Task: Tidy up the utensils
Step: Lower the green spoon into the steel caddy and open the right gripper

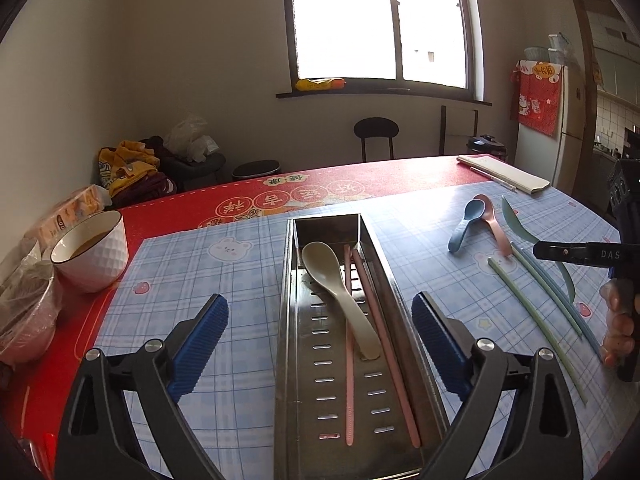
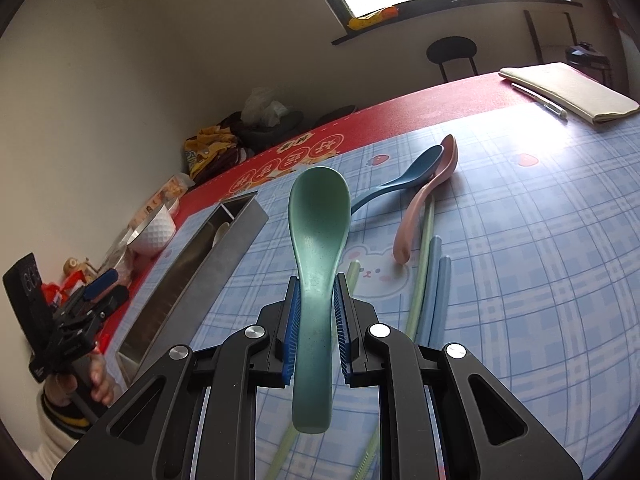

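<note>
A steel utensil tray (image 1: 298, 360) lies on the table and holds a beige spoon (image 1: 332, 280) and two pink chopsticks (image 1: 380, 344). My left gripper (image 1: 320, 338) is open, its fingers either side of the tray. My right gripper (image 2: 316, 308) is shut on a green spoon (image 2: 316, 240), held above the table; it also shows in the left wrist view (image 1: 520, 224). A blue spoon (image 2: 404, 178), a pink spoon (image 2: 424, 200), green chopsticks (image 1: 532, 316) and blue chopsticks (image 2: 434, 292) lie on the mat right of the tray (image 2: 200, 276).
A white bowl (image 1: 94, 252) with brown liquid stands left of the tray, beside wrapped packages (image 1: 24, 300). A folded cream cloth (image 2: 572, 90) and a pen (image 2: 540, 100) lie at the far right. A black chair (image 1: 376, 132) stands behind the table.
</note>
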Demonstrator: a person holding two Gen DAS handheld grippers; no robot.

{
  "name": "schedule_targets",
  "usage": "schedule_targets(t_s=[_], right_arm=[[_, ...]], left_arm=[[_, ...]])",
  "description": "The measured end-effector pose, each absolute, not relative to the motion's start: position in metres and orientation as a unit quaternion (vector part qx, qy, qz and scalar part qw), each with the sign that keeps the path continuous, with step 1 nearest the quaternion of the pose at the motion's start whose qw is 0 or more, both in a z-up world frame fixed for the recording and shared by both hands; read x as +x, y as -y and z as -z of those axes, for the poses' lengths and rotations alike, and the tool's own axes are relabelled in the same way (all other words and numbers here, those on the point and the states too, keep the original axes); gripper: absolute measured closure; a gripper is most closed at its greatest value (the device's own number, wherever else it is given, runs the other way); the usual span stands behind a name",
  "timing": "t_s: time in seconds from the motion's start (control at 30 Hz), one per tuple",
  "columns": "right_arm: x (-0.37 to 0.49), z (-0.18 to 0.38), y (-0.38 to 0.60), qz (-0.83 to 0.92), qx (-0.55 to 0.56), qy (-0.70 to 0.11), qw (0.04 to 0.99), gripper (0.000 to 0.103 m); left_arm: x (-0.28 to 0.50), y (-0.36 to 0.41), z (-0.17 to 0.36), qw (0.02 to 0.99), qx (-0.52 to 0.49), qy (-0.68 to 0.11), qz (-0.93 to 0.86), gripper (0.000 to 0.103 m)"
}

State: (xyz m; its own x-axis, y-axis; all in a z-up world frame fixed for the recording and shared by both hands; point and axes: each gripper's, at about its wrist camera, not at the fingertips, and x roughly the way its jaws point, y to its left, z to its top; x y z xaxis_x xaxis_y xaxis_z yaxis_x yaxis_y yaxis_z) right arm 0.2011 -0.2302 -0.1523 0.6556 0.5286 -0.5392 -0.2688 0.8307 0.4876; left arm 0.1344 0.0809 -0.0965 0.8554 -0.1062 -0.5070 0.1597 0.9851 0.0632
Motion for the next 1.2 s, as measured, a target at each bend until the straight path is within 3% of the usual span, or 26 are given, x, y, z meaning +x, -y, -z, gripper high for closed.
schedule_targets(t_s=[0.23,0.43,0.8,1.2], right_arm=[[0.208,0.15,0.216,-0.152,0.131,-0.402,0.894,0.086],[0.209,0.128,0.188,-0.153,0.082,-0.42,0.891,0.086],[0.249,0.098,0.077,-0.197,0.059,-0.457,0.865,0.086],[0.278,0.125,-0.01,-0.202,0.043,-0.5,0.841,0.086]], left_arm=[[0.138,-0.109,0.101,0.958,-0.024,-0.276,0.075,0.006],[0.135,-0.112,0.099,0.96,-0.028,-0.27,0.064,0.006],[0.139,-0.147,0.098,0.961,-0.071,-0.267,-0.019,0.006],[0.143,-0.167,0.102,0.954,-0.105,-0.277,-0.044,0.006]])
